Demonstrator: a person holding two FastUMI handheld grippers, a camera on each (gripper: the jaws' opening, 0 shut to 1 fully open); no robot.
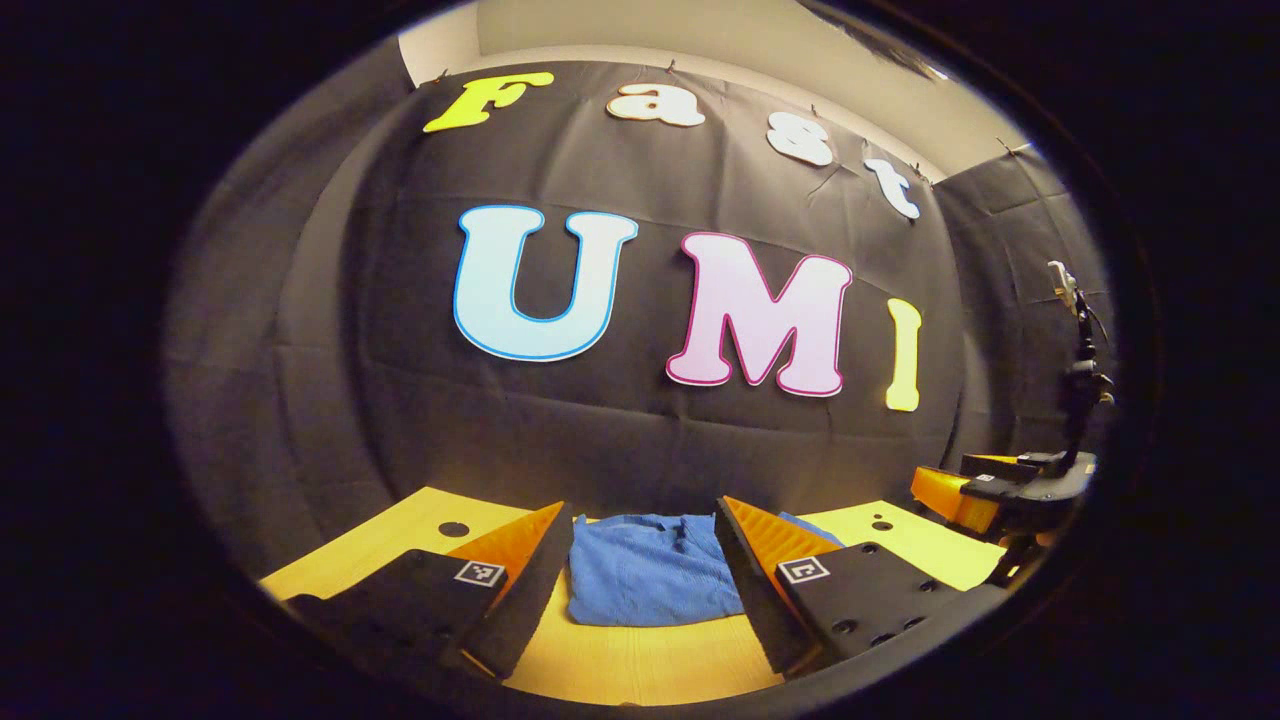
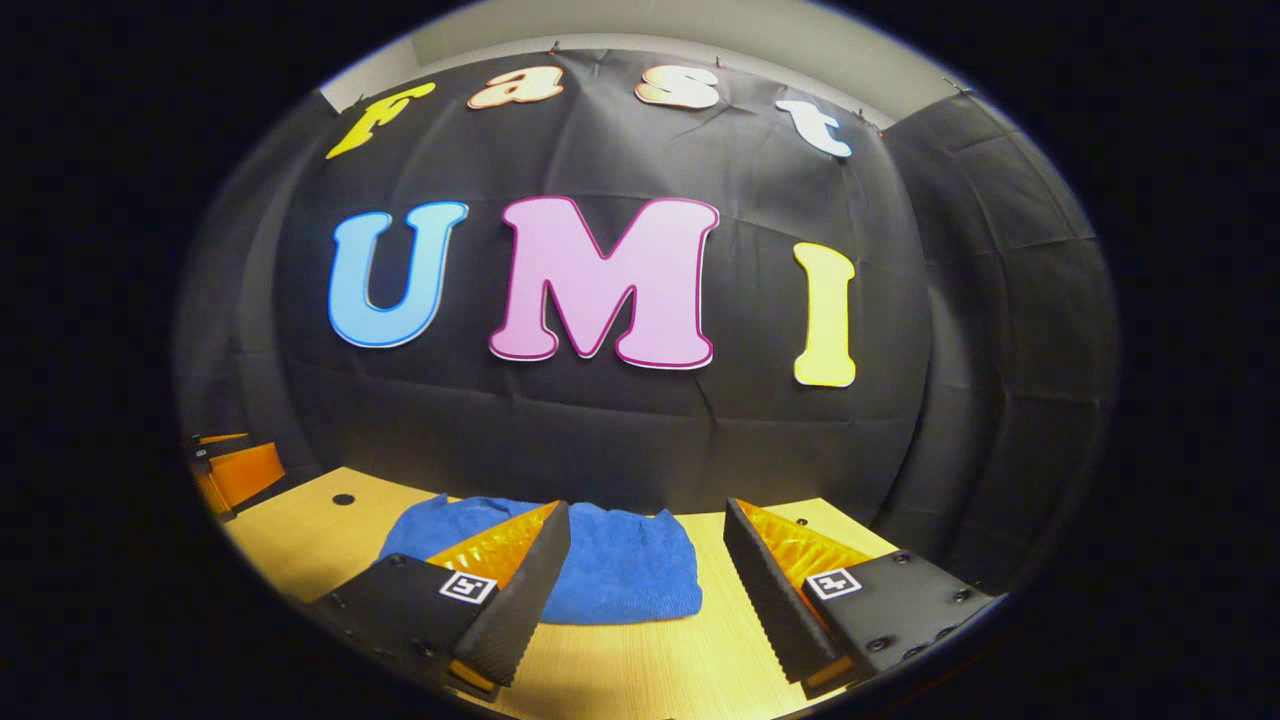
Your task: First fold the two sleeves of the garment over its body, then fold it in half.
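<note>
The blue garment lies on the pale wooden table, close to the black cloth wall at the back. It shows as a compact, roughly rectangular bundle with no sleeve sticking out to either side, so the folding looks largely done, though I cannot tell from here how many layers it has.

The left gripper hangs above the table in front of the garment, its jaws spread wide with nothing between them; the garment sits in the gap, beyond the tips. In the right gripper view the right gripper is also wide open and empty, and the garment lies ahead and toward its left finger, whose tip overlaps it in the picture. Off to the right of the garment in the left gripper view, another orange and black gripper stands near the table edge.

The ribbed knit looks light, soft and limp, so it should sag and drag rather than hold shape. A pinch on a corner or along the near hem, both corners lifted together, would suit it best, and the grooved pads should bite well.

Bare table runs in front of the garment and to both sides; behind it the wall leaves little room
</note>
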